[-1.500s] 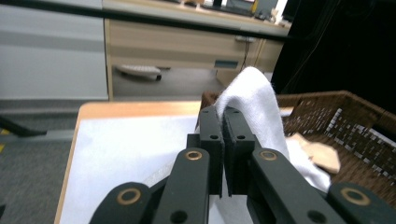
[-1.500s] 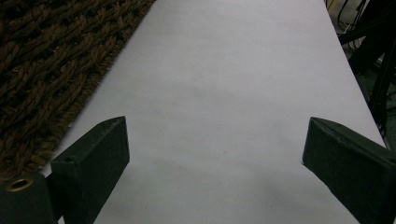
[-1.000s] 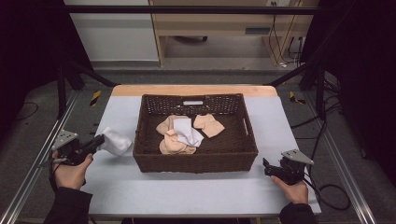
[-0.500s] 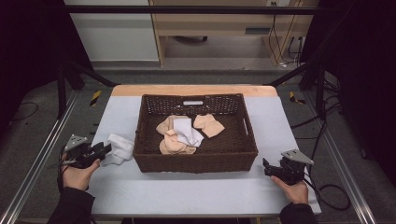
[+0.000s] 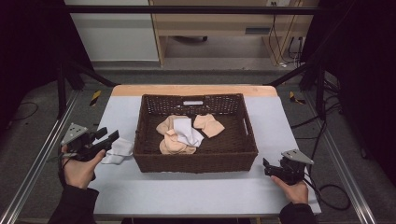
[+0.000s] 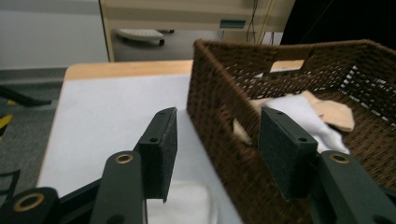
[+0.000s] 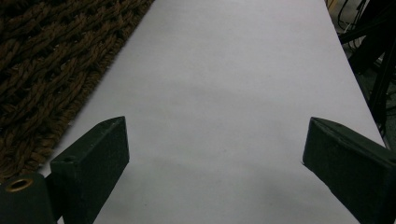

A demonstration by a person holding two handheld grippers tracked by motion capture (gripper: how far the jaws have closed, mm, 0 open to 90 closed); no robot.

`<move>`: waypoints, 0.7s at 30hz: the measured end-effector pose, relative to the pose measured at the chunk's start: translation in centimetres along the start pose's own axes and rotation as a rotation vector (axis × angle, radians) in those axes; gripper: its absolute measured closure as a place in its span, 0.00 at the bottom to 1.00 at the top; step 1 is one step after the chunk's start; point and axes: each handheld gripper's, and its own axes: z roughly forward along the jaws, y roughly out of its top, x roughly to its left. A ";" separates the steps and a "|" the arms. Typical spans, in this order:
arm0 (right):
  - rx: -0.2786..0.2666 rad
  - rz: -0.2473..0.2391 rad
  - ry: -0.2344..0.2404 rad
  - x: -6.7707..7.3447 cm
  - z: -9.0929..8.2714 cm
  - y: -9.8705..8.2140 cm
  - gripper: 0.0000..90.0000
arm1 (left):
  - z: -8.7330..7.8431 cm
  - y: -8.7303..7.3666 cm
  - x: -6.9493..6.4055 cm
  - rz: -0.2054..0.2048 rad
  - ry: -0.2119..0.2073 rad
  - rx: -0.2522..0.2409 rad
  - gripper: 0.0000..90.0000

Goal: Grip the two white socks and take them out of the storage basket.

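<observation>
socks sit in two places: a small heap of peach and white ones (image 5: 184, 135) lies in the middle of the brown wicker basket (image 5: 196, 163), and one white sock (image 5: 117, 150) lies flat on the pale table (image 5: 196, 191) just outside the basket's left wall. the left tool (image 5: 108, 138) hangs just above that white sock, held in the person's left hand (image 5: 80, 165), with its jaws well apart and nothing between them. in the left gripper view the two black pads (image 6: 161, 149) frame the near corner of the basket, and the white sock shows as a blurred patch on the table below them, close to the basket wall. the right tool (image 5: 267, 167) rests low at the front right of the table, near the basket's front right corner, in the person's right hand (image 5: 293, 189). its jaws stand wide open over bare table, gripping nothing, with the woven basket wall off to one side in the right gripper view.
</observation>
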 end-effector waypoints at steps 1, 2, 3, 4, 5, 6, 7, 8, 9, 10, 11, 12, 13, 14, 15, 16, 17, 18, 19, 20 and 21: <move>-0.001 0.000 0.000 0.0 0.0 0.0 0.08 | 0.3 0.4 -0.6 0.006 -0.006 -0.005 0.52; -0.002 -0.001 -0.001 0.0 0.0 0.0 0.08 | 0.5 0.8 -1.0 0.011 -0.012 -0.008 0.52; -0.003 0.000 0.000 0.0 0.0 0.0 0.08 | 0.7 1.1 -1.5 0.017 -0.014 -0.012 0.51; -0.003 -0.002 -0.001 0.0 0.0 0.0 0.08 | 0.9 1.5 -2.0 0.025 -0.021 -0.015 0.51; -0.003 -0.001 -0.001 0.0 0.0 0.0 0.08 | 1.1 1.8 -2.5 0.029 -0.027 -0.019 0.51; -0.004 -0.002 -0.002 0.0 0.0 0.0 0.08 | 1.3 2.2 -3.0 0.034 -0.033 -0.022 0.50; -0.002 -0.002 -0.001 0.0 0.0 0.0 0.08 | 1.5 2.6 -3.5 0.044 -0.037 -0.026 0.50; -0.002 -0.002 -0.002 0.0 0.0 0.0 0.08 | 1.7 2.8 -3.8 0.048 -0.042 -0.031 0.50; -0.003 -0.002 -0.001 0.0 0.0 0.0 0.08 | 1.9 3.3 -4.4 0.056 -0.050 -0.035 0.50; -0.004 -0.002 -0.001 0.0 0.0 0.0 0.08 | 2.2 3.6 -4.9 0.060 -0.056 -0.039 0.49; -0.004 -0.002 -0.001 0.0 0.0 0.0 0.08 | 2.4 3.9 -5.3 0.067 -0.061 -0.039 0.50; -0.003 -0.001 -0.001 0.0 0.0 0.0 0.08 | 2.6 4.2 -5.7 0.071 -0.067 -0.046 0.50; -0.004 -0.001 -0.001 0.0 0.0 0.0 0.08 | 2.8 4.4 -6.1 0.081 -0.070 -0.048 0.50; -0.005 -0.002 -0.002 0.0 0.0 0.0 0.08 | 3.0 4.6 -6.4 0.084 -0.073 -0.048 0.49; -0.004 -0.001 -0.001 0.0 0.0 0.0 0.08 | 3.3 4.9 -6.9 0.088 -0.079 -0.048 0.49; -0.002 0.000 0.000 -0.1 0.0 0.0 0.08 | 3.4 5.0 -7.1 0.091 -0.082 -0.048 0.49; -0.002 0.003 0.001 -0.1 0.0 0.0 0.08 | 3.8 5.3 -7.6 0.091 -0.085 -0.054 0.49; -0.003 0.003 -0.002 -0.1 0.0 0.0 0.08 | 4.1 5.4 -7.9 0.091 -0.087 -0.055 0.49; -0.004 0.003 -0.002 -0.1 0.0 0.0 0.08 | 4.4 5.6 -8.2 0.090 -0.093 -0.055 0.48; -0.005 0.002 -0.002 -0.1 0.0 0.0 0.08 | 4.8 5.7 -8.5 0.088 -0.097 -0.057 0.48; -0.005 0.002 -0.001 -0.1 0.0 0.0 0.08 | 5.2 5.8 -8.8 0.091 -0.098 -0.056 0.47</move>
